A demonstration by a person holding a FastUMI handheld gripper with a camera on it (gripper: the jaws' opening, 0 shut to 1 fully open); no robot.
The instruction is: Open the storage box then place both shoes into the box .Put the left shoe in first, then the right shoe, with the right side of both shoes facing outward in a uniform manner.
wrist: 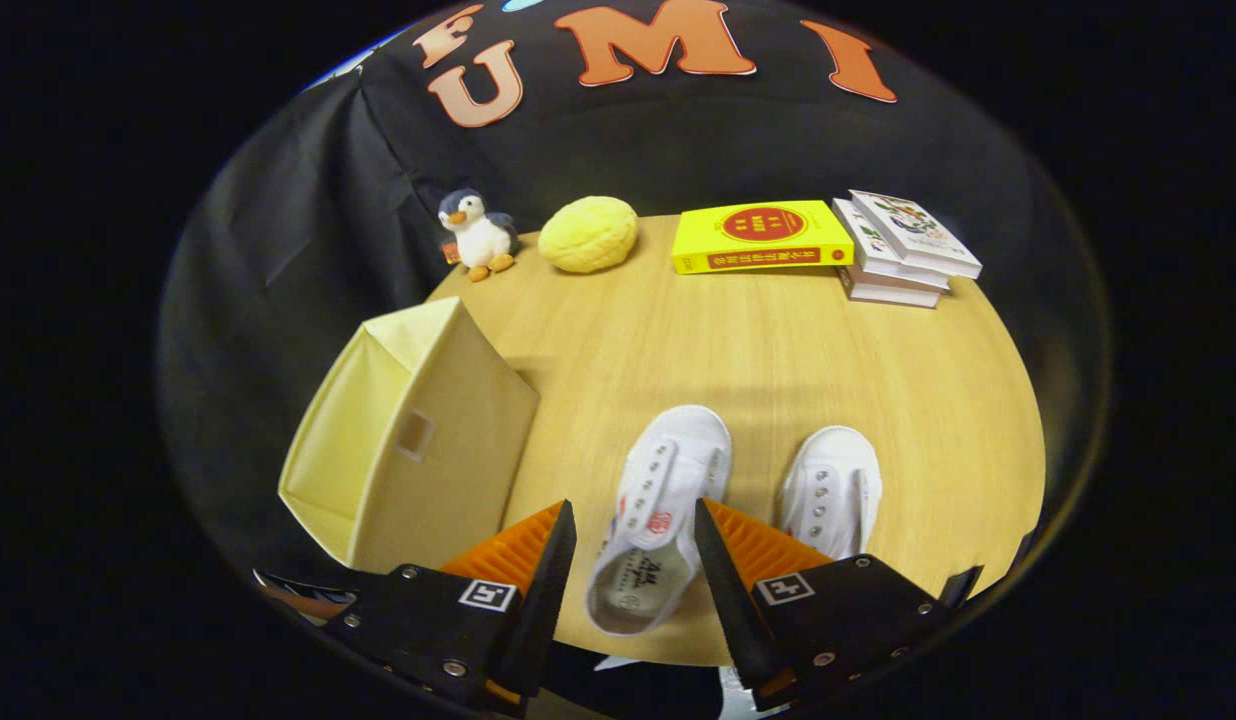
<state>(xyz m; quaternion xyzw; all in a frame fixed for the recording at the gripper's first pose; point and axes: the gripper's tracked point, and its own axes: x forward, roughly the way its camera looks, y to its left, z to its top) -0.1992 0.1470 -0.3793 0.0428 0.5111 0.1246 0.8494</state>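
Gripper (635, 545) fingers spread apart, ridged pads flanking heel of white canvas left shoe (658, 515); right shoe (831, 490) beside; boxy cream fabric storage box (418, 440) on wooden table (778, 350).

The tool (633, 560) stands spread, its fingers flanking the left shoe (658, 515) without touching. The right shoe (831, 490) crowds lower right; the storage box (418, 440) blocks lower left. Bare surface (758, 350) mid-frame gives passage toward the books (898, 250) at upper right.

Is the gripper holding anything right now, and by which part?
Nothing held: the gripper is open, fingers either side of the left shoe's heel, not pressing.
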